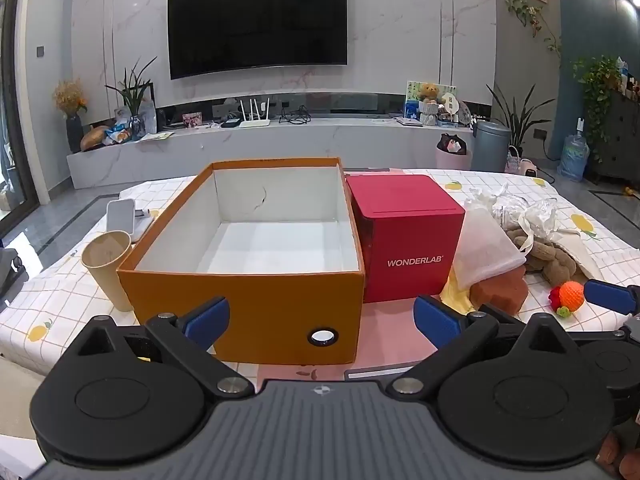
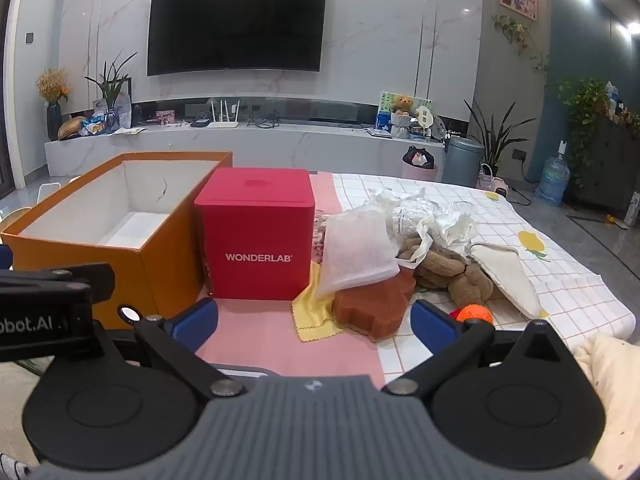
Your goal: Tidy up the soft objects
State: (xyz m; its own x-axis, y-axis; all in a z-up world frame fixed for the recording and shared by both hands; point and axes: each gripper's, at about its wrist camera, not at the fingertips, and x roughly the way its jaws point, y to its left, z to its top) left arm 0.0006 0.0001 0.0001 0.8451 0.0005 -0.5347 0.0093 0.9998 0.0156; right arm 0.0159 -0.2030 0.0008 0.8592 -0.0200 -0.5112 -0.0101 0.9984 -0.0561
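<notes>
An open, empty orange box (image 1: 248, 304) (image 2: 100, 264) stands on the table, a red WONDERLAB box (image 1: 408, 240) (image 2: 256, 240) to its right. Right of that lies a pile of soft things: a white mesh pouch (image 2: 358, 252), a brown sponge (image 2: 376, 304), a yellow cloth (image 2: 314, 316), a brown knotted plush (image 2: 460, 272), crumpled plastic (image 2: 424, 216), a white cloth (image 2: 508, 276) and an orange knitted ball (image 2: 474, 314) (image 1: 570, 298). My left gripper (image 1: 322, 322) is open and empty before the orange box. My right gripper (image 2: 314, 326) is open and empty before the pile.
A paper cup (image 1: 110, 268) and a white device (image 1: 122, 216) stand left of the orange box. The table has a checked cloth (image 2: 560, 280) and a pink mat (image 2: 280, 344). Beyond are a TV wall and a low shelf.
</notes>
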